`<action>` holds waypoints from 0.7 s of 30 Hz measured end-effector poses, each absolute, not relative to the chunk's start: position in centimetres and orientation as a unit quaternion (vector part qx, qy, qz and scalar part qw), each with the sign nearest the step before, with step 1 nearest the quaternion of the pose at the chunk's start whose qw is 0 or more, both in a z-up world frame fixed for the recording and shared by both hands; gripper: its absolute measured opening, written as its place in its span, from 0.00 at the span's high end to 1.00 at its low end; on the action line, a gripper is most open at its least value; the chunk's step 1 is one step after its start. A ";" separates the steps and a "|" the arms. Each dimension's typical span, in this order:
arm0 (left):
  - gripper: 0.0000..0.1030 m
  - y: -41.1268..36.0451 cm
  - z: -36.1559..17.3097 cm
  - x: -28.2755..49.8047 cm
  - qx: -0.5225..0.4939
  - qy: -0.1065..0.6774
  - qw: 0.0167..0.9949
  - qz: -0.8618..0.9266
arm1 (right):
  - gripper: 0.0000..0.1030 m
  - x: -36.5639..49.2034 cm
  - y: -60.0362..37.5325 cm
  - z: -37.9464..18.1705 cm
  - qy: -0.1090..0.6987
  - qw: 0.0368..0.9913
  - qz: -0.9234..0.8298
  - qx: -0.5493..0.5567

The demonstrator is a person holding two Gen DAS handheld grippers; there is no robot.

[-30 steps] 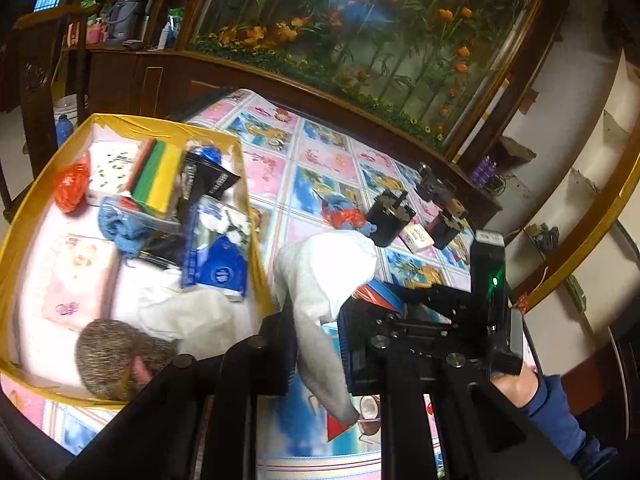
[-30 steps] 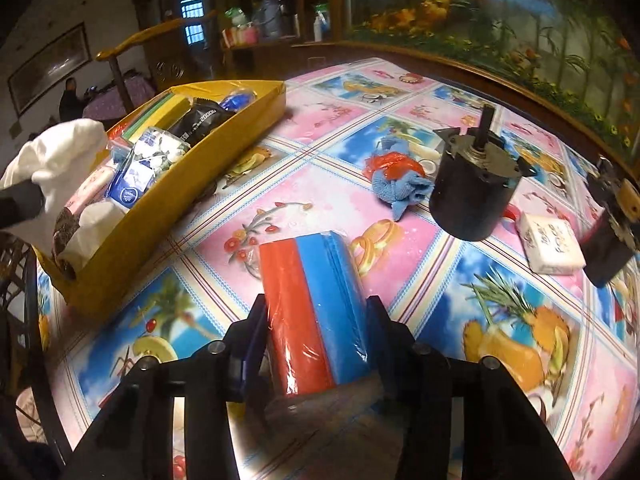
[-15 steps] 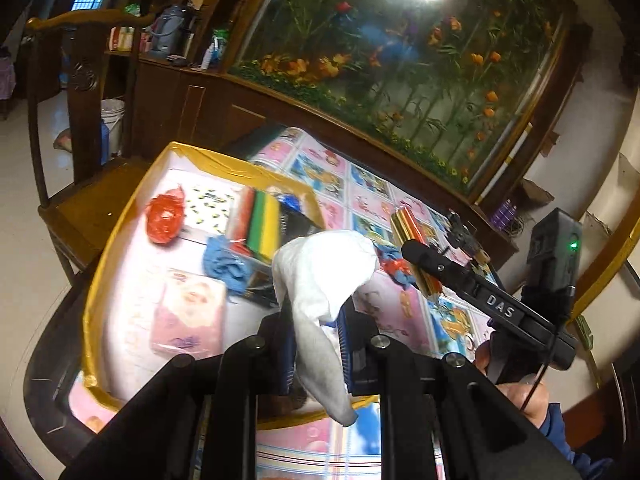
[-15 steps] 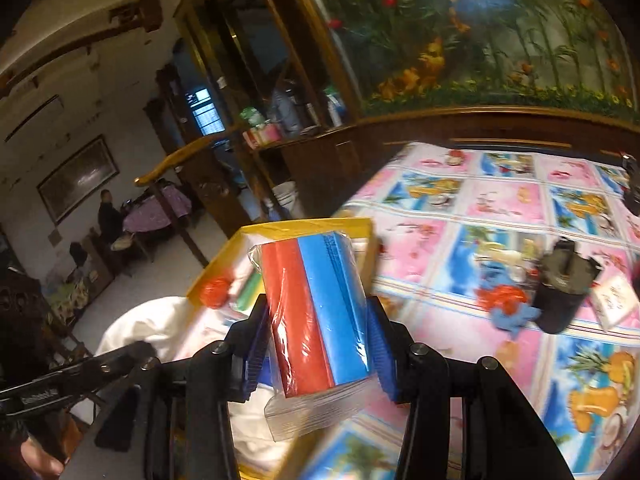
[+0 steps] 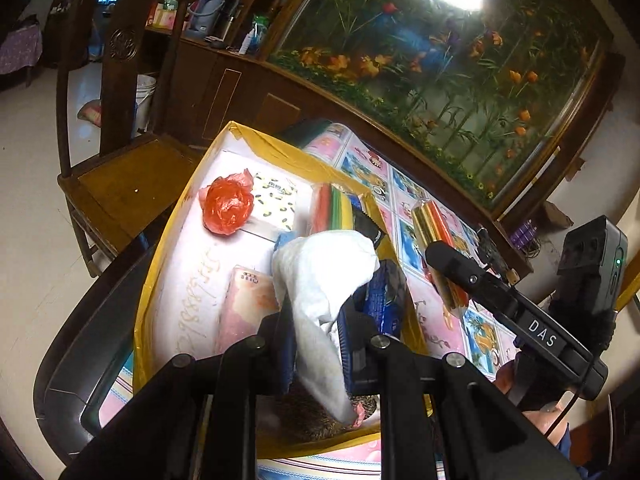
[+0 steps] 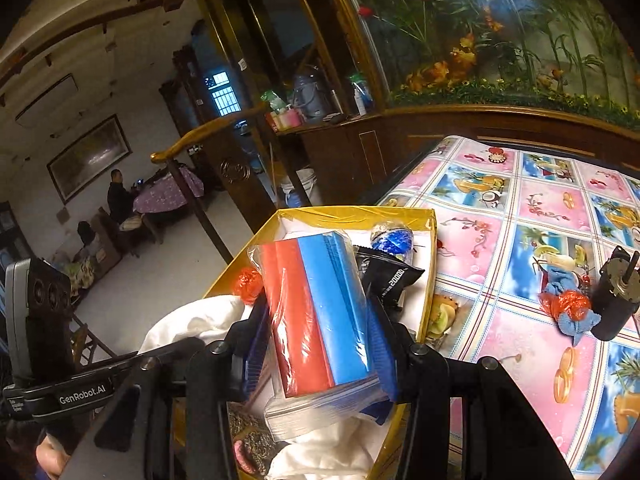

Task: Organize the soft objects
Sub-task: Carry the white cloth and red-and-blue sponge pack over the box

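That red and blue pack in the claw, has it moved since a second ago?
Yes. The pack, gripped by the right claw, was low over the tablecloth; now it hangs over the yellow box.

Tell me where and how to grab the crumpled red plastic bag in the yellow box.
Grip the red plastic bag across its bunched middle, coming down from above. It is a loose, rounded ball near the far end of the yellow box, with a patterned packet close beside it, so a side approach looks cramped.
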State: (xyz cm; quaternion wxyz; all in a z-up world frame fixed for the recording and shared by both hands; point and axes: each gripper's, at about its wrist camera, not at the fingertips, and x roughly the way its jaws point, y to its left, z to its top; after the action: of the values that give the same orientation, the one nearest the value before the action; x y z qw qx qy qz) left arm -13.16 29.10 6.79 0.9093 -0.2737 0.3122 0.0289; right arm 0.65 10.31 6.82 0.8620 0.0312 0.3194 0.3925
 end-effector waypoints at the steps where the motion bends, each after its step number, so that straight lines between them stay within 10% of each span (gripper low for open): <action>1: 0.84 29.1 6.7 -13.1 -0.274 0.313 0.909 0.028 | 0.51 0.8 10.2 6.7 0.323 0.861 0.392 0.032; 21: 0.84 29.4 5.4 -10.6 -0.277 0.324 0.904 0.031 | 0.51 2.2 10.6 5.4 0.361 0.851 0.378 0.054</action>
State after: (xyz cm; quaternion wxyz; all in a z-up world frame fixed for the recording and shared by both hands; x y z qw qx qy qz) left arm -10.59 29.44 5.35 0.9040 -0.2772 0.3241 0.0307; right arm 2.22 10.58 5.43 0.8507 0.0539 0.3611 0.3782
